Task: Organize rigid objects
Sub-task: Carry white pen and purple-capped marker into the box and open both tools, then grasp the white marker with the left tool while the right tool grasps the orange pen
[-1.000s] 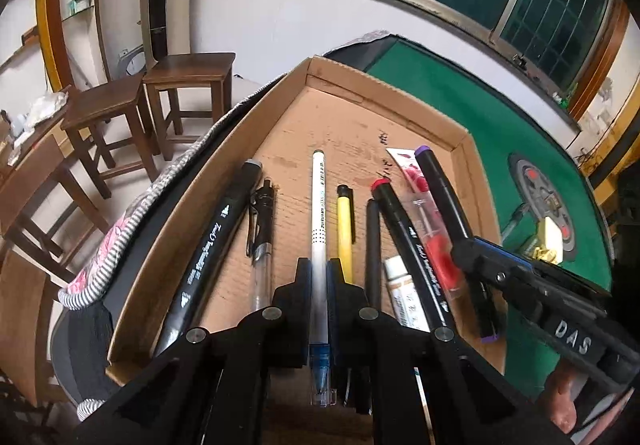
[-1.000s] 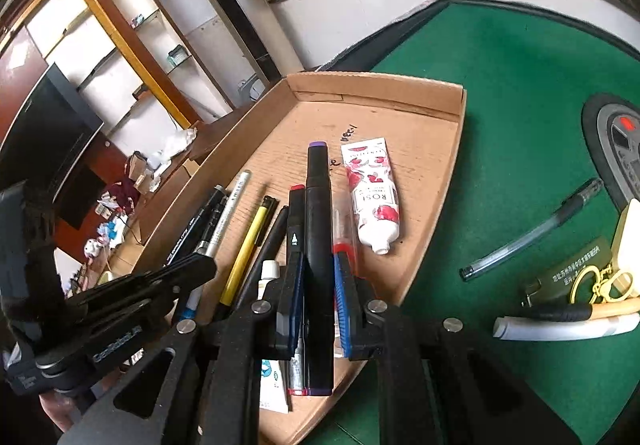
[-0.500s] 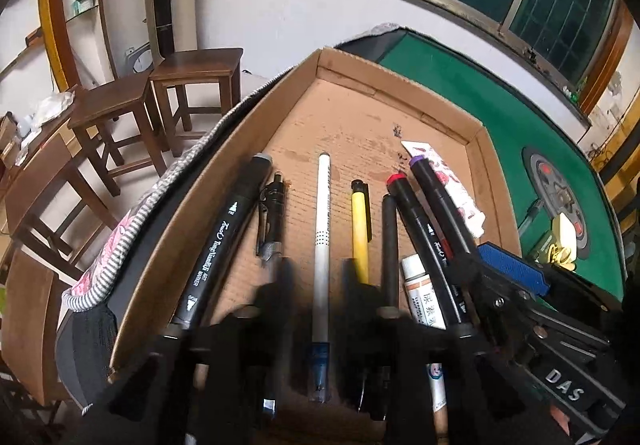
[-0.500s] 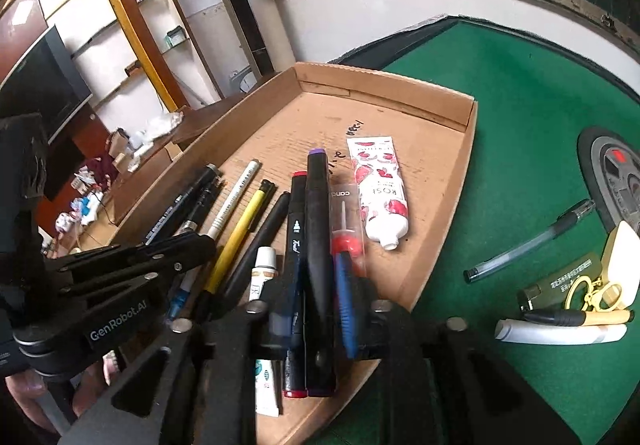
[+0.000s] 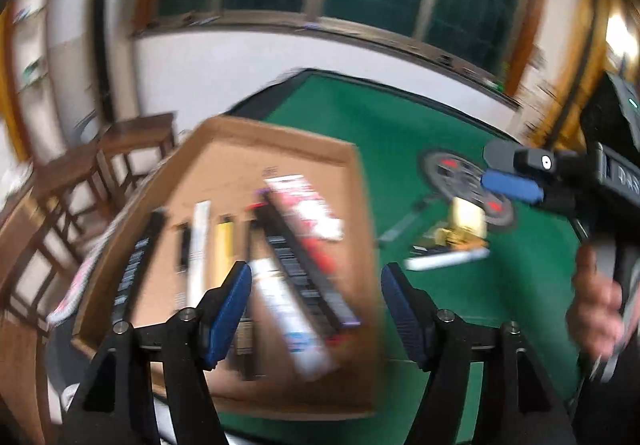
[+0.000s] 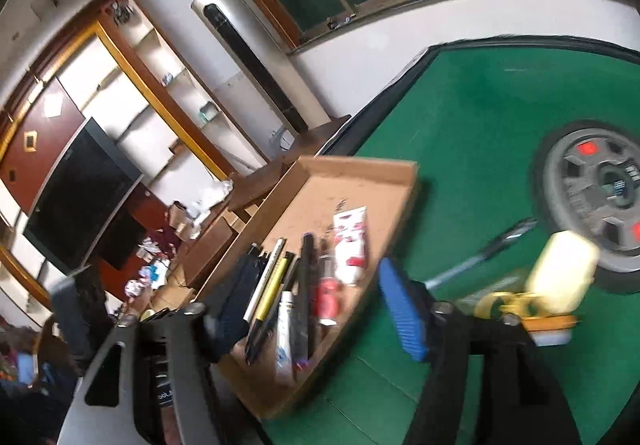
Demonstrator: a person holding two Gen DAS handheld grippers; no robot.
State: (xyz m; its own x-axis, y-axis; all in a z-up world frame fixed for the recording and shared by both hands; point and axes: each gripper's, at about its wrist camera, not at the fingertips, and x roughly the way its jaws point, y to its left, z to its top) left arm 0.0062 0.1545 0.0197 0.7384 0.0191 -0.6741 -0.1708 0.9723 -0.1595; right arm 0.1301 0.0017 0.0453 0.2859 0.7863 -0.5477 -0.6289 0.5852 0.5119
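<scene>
A shallow cardboard tray (image 5: pixel 360 201) (image 6: pixel 360 165) lies on the green table and holds several pens and markers side by side (image 5: pixel 200 241) (image 6: pixel 276 281) plus a white and red tube (image 5: pixel 304 205) (image 6: pixel 350 241). My left gripper (image 5: pixel 316 309) is open and empty, raised above the tray's near end. My right gripper (image 6: pixel 312 317) is open and empty, above the tray's right edge; it also shows in the left wrist view (image 5: pixel 516 173), off to the right over the table. Both views are blurred by motion.
On the green felt right of the tray lie a clear pen (image 6: pixel 480 257) (image 5: pixel 400 229), a white pen (image 5: pixel 448 261), a yellow box with gold scissors (image 6: pixel 560 277) (image 5: pixel 464 225), and a round grey centre panel (image 6: pixel 600 185) (image 5: pixel 464 181). Wooden stools (image 5: pixel 132 145) stand beyond the table's left edge.
Both grippers have opened and let go of the pens they held in the tray. Both have lifted and swung to the right, away from the tray.
</scene>
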